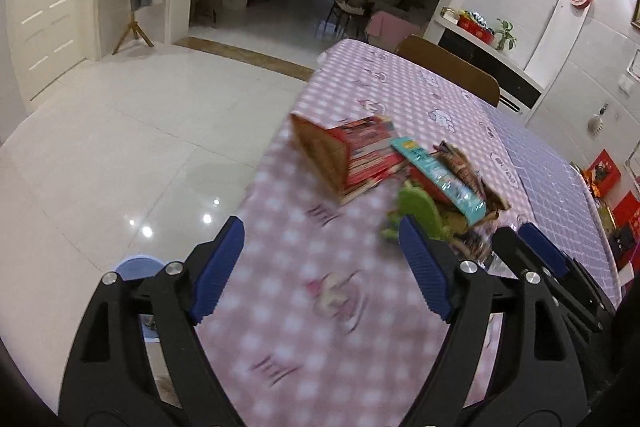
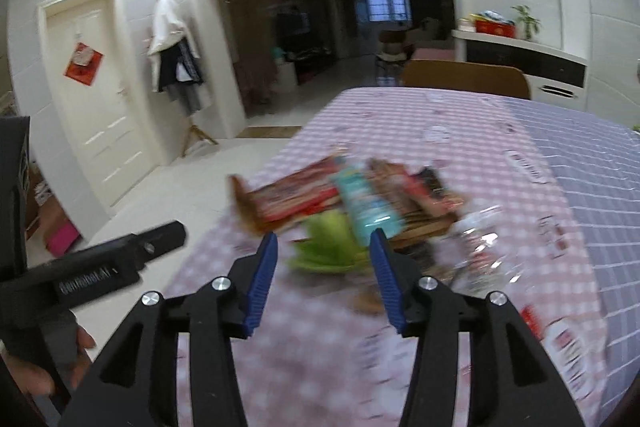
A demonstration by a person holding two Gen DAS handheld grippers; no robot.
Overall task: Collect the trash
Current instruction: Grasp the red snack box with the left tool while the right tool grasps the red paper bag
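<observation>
Left gripper (image 1: 322,269) fingers spread, empty | right gripper (image 2: 323,277) fingers apart, empty | trash pile (image 2: 352,199) uncollected on bench (image 2: 440,123), just beyond both grippers | collection apparently barely begun

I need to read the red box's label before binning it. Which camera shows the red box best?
The left wrist view: the red box is sharper there, its open brown end and printed side visible. The right wrist view shows it smeared by motion blur.

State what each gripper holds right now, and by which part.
Nothing is held. The left gripper and the right gripper both stand open above the checked tablecloth, short of the trash pile, with nothing between their pads.
</observation>
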